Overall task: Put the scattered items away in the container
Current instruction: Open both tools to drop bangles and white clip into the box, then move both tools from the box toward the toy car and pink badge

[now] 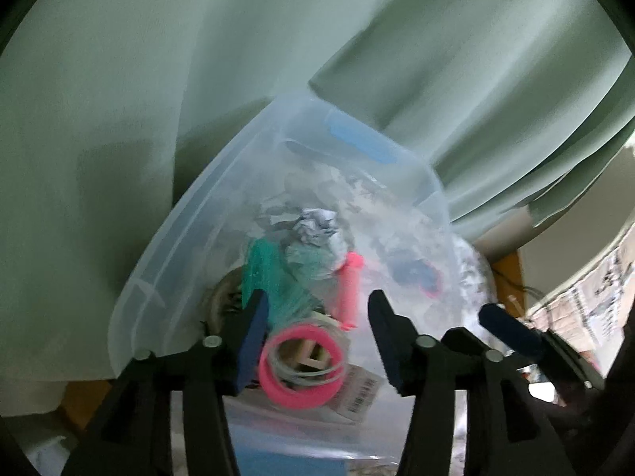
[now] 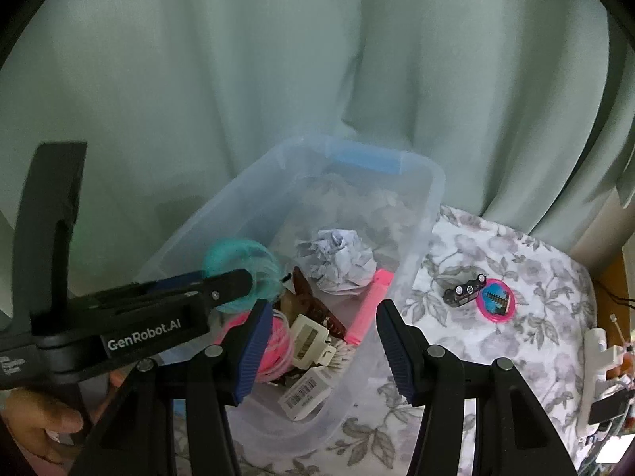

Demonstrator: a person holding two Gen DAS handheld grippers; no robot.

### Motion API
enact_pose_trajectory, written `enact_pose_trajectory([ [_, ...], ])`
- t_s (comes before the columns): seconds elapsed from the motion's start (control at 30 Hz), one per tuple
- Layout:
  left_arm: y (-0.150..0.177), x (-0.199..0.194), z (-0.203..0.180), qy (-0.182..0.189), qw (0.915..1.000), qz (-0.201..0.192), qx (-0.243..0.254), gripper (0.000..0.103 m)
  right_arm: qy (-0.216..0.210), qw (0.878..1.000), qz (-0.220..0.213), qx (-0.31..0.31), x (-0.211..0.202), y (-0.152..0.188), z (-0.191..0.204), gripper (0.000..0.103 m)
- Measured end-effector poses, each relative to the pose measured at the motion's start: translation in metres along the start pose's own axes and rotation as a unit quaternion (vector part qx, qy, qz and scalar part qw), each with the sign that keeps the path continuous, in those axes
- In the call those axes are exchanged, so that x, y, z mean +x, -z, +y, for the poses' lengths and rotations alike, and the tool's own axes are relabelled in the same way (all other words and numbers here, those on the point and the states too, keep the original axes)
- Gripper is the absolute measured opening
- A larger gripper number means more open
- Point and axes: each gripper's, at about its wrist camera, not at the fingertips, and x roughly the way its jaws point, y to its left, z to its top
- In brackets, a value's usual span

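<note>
Container first: the clear plastic storage bin with a blue handle (image 2: 416,214) sits on the grey floral tablecloth (image 2: 496,341), pushed up near the pale green curtain (image 2: 278,59).

Both tongs are spread wide and holding nothing. The left gripper (image 1: 313,341) hovers right over the bin's near end, and in the right wrist view its fingers look to sit low over the near-left rim. The right gripper (image 2: 317,347) hangs over the bin's near-right wall.

Already in the bin: a coil of pink cord (image 1: 301,373), a teal mesh puff (image 2: 242,269), a crumpled ball of white paper (image 2: 339,261), a pink stick-shaped marker (image 2: 371,305), a brown hair comb (image 2: 313,309) and a couple of white barcode tags (image 2: 305,392).

Still out on the cloth, well off to the right of the bin: a small black gadget with round silver caps (image 2: 464,293), touching a round pink-rimmed compact with a blue centre (image 2: 496,301).

My guess is the right side goes for those next. I'd swing it over, come straight down, and grab the black piece across its narrow width so it doesn't knock the compact. The compact is flat, so pinch its rim, not the face.
</note>
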Motion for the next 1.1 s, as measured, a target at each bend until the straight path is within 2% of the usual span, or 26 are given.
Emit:
enact_pose_trajectory([
  [0.1,0.003,-0.009,0.001,0.003,0.9999,-0.003,-0.015,0.059,0.002,1.000,-0.009,-0.003,-0.008,0.000,0.003,0.059],
  [0.27,0.004,-0.029,-0.003,-0.005,0.9995,-0.028,-0.012,0.059,0.000,1.000,-0.022,0.001,-0.022,0.001,0.005,0.059],
  [0.6,0.012,-0.070,-0.043,-0.001,0.9961,-0.083,0.030,0.059,-0.003,0.997,-0.071,0.022,-0.065,0.008,-0.002,0.059],
  [0.87,0.027,-0.105,-0.099,0.007,0.9852,-0.144,0.093,0.059,0.000,0.991,-0.118,0.064,-0.113,0.028,-0.039,0.059],
  [1.0,0.037,-0.110,-0.132,0.014,0.9804,-0.154,0.122,0.059,0.006,0.985,-0.144,0.094,-0.139,0.044,-0.068,0.059],
  [1.1,0.045,-0.104,-0.157,0.020,0.9791,-0.145,0.141,0.059,0.009,0.981,-0.157,0.116,-0.152,0.054,-0.089,0.060],
])
